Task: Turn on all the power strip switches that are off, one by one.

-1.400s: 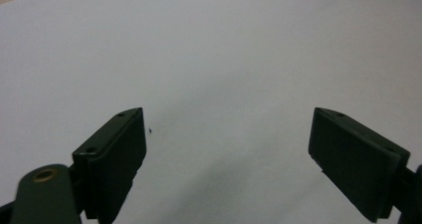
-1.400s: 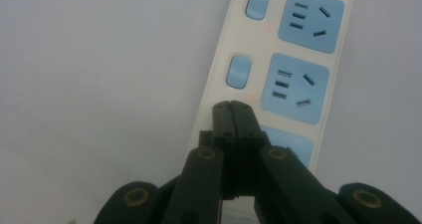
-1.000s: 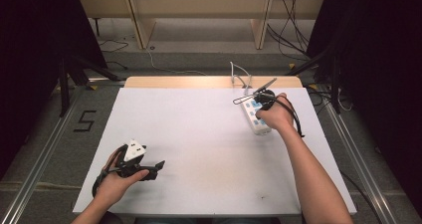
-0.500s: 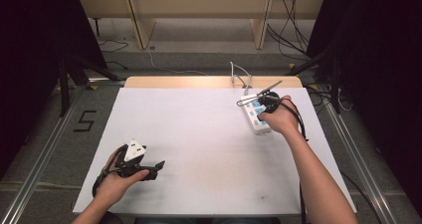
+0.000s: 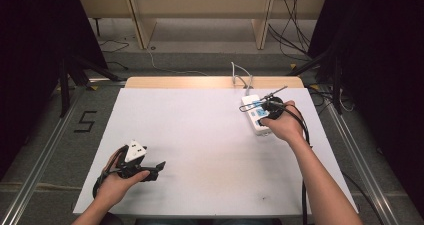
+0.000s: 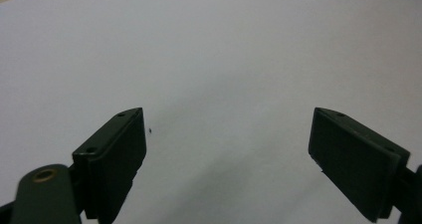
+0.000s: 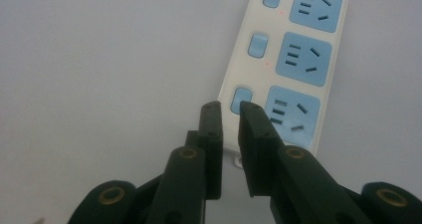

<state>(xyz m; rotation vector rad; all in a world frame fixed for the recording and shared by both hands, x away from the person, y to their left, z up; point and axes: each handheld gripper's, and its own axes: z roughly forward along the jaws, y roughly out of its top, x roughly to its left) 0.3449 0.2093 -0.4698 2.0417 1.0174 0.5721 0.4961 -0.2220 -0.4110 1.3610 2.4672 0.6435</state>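
While the white power strip (image 7: 293, 64) shows blue sockets | right gripper (image 7: 230, 109) jaws nearly closed, empty | left gripper (image 6: 229, 134) jaws wide apart

High view looks down from above the near edge, whole white table (image 5: 210, 135) mid-frame. Left gripper view skims close over bare tabletop. Right gripper view sits tight above the power strip (image 7: 293, 59), seen upper right in the high view too.

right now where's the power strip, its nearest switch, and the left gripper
power strip (image 7: 278, 74): right gripper view, on its white body between the switches and sockets.
nearest switch (image 7: 241, 99): right gripper view, on the blue button just past the jaw tips.
left gripper (image 6: 229, 134): left gripper view, midway between its wide-apart jaw tips.
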